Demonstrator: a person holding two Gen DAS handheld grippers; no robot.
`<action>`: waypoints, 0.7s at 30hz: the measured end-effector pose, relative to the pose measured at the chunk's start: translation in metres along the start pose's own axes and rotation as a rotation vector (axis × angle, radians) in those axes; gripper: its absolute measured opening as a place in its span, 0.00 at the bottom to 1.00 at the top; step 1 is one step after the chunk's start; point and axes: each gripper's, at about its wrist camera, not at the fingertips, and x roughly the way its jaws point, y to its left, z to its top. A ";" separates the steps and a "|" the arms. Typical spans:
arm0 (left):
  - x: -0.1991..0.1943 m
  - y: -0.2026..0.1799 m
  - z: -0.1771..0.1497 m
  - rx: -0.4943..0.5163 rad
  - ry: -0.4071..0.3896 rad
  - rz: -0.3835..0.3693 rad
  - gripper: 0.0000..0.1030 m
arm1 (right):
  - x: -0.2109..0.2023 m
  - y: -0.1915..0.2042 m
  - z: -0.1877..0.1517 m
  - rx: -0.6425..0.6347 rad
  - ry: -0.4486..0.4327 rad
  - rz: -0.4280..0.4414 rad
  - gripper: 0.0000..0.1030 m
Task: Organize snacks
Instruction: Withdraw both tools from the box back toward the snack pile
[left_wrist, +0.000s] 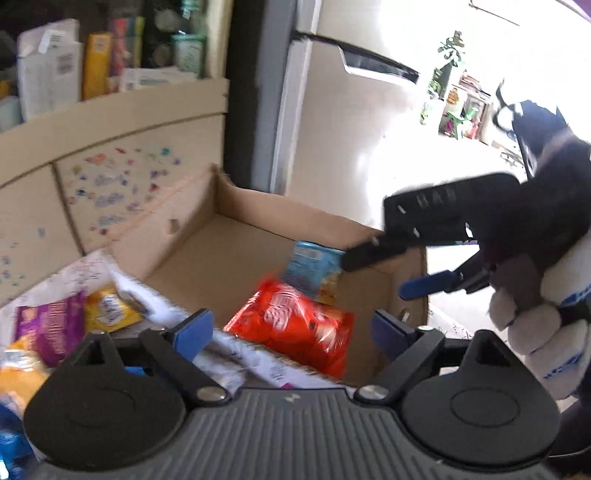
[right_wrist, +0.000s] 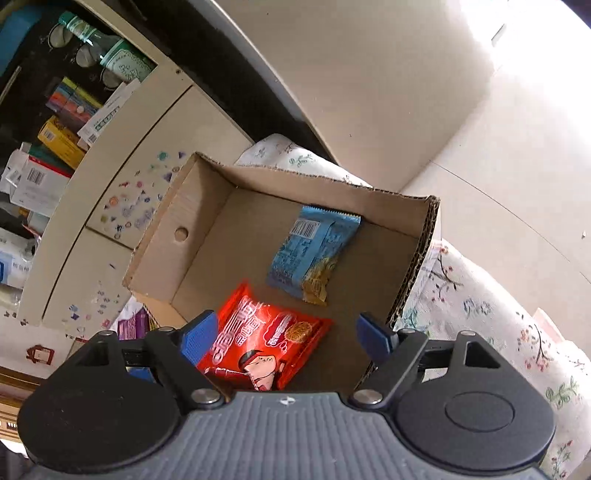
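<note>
Two snacks are already lying inside the open brown cardboard box (right_wrist: 207, 236): a red glossy packet (right_wrist: 264, 338) and a blue foil packet (right_wrist: 314, 251). A purple packet (left_wrist: 50, 325) and a yellow packet (left_wrist: 109, 308) are waiting outside, beside the box. The left gripper (left_wrist: 291, 328) and the right gripper (right_wrist: 290, 336) are both hovering wide apart, holding nothing.

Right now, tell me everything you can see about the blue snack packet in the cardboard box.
The blue snack packet is a flat, glossy, plastic-looking pouch, light blue with a white barcode label near its serrated top edge and a yellow noodle-like picture at its lower end. It lies on the floor of the cardboard box, near the far wall, apart from the red snack packet. Neither gripper touches it.
</note>
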 end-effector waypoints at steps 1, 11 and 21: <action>-0.007 0.005 -0.001 -0.007 -0.003 0.007 0.91 | 0.000 0.003 -0.003 -0.022 0.002 -0.009 0.84; -0.068 0.081 -0.027 -0.179 -0.007 0.165 0.94 | 0.001 0.037 -0.042 -0.214 -0.002 -0.086 0.85; -0.086 0.145 -0.055 -0.327 -0.010 0.333 0.94 | -0.017 0.089 -0.066 -0.499 -0.107 0.087 0.85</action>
